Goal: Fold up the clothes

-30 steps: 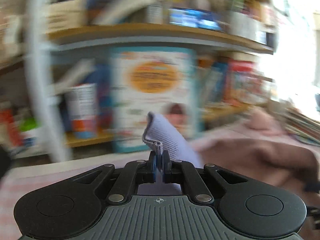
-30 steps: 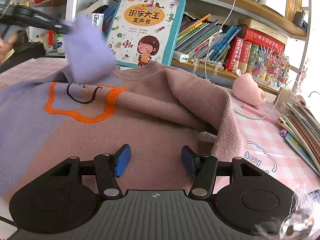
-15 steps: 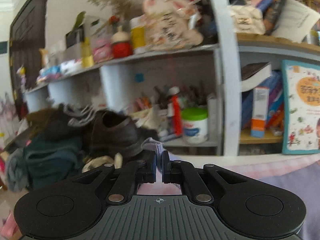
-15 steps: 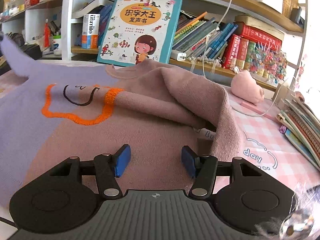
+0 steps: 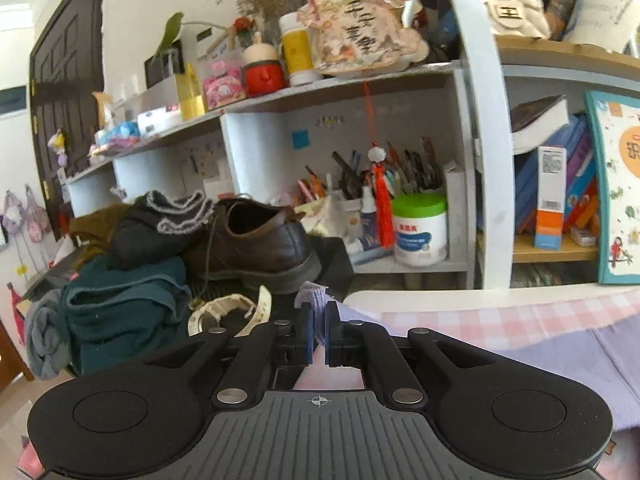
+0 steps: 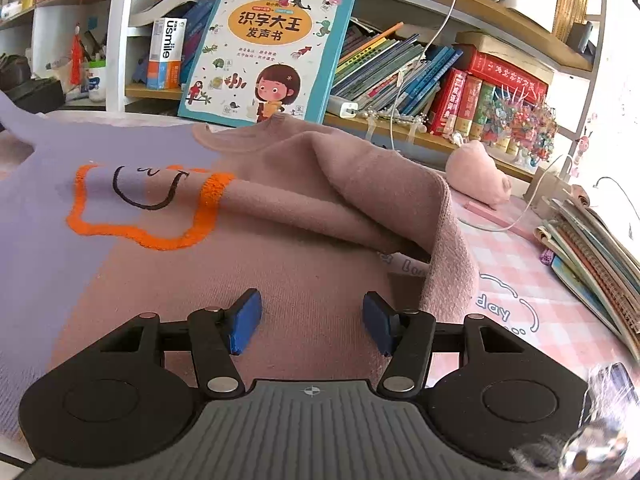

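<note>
The sweater (image 6: pixel 248 264) lies spread on the tabletop (image 6: pixel 516 264), mauve-pink over most of its body and lilac toward 9 o'clock, with an orange outline and a black scribble printed across the colour border. Its pink sleeve (image 6: pixel 320 216), orange-cuffed, is folded over the chest, and a thick fold of pink knit stands up at 2 o'clock. The garment's near hem is hidden under the right hand-held gripper (image 6: pixel 311 320), whose blue pads are spread wide and hold nothing; the pink cloth lies directly between and beyond them. The lilac sleeve runs out of the right view at 9 o'clock. In the left view its tip (image 5: pixel 314 300) pokes up between the pads of the left hand-held gripper (image 5: pixel 316 330), which is pressed together, pinching that tip; more lilac cloth trails off at 4 o'clock, cut by the frame. Beyond, at 11 o'clock, a brown shoe (image 5: pixel 256 246) sits by dark heaped clothes (image 5: pixel 120 300). A picture book (image 6: pixel 266 52) leans on the bookshelf (image 6: pixel 516 60) at 12 o'clock in the right view.
</note>
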`<state>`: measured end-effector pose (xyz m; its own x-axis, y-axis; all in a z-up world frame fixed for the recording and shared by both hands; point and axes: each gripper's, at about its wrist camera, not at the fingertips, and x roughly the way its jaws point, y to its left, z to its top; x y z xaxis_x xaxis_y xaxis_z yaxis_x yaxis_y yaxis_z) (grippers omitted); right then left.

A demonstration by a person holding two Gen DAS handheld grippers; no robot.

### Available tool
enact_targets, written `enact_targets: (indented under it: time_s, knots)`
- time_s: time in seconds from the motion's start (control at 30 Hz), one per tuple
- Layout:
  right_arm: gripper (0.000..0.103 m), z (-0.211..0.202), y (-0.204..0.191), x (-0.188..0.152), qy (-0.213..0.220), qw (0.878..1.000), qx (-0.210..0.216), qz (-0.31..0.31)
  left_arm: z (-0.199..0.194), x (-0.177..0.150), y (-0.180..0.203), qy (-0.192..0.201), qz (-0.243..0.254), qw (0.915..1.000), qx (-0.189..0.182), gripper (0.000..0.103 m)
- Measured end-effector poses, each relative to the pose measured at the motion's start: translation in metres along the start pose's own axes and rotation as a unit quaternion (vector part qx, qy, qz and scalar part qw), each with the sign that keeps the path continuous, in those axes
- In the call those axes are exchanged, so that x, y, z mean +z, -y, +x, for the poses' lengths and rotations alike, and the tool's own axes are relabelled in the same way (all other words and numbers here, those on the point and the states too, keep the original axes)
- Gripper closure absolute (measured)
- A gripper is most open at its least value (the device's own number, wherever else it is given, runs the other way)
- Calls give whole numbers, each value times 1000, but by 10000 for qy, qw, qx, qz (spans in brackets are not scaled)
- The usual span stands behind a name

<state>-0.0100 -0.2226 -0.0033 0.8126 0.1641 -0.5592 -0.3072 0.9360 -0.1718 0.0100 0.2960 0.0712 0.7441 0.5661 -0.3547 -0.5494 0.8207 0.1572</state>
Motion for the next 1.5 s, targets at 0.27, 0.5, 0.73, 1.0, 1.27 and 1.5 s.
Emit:
enact_targets:
  time_s: [0.27, 0.5, 0.73, 1.0, 1.27, 1.5]
  knots:
    - [49, 0, -3, 1, -15, 10000, -23, 7, 7, -14, -11, -260, -124, 9992, 265, 98]
    - [49, 0, -12, 1, 0, 9999, -113, -46, -18, -23, 21, -523, 922, 9940, 282, 54]
    - [49, 1, -13, 0, 23, 9999, -116, -83, -87, -53, 83, -610, 959, 9821, -1501, 43]
    - [49, -2, -11, -2, 46, 10000, -42, -14, -90, -72, 138, -1317, 256, 9509, -2790, 72]
    - [49, -7, -8, -5, 56, 9999, 44, 83, -78, -82, 155, -1306, 544, 9534, -2664, 97]
    - [49, -22, -15, -3, 294, 9990, -56, -327, -52, -74, 144, -1396, 408, 9545, -2602, 96]
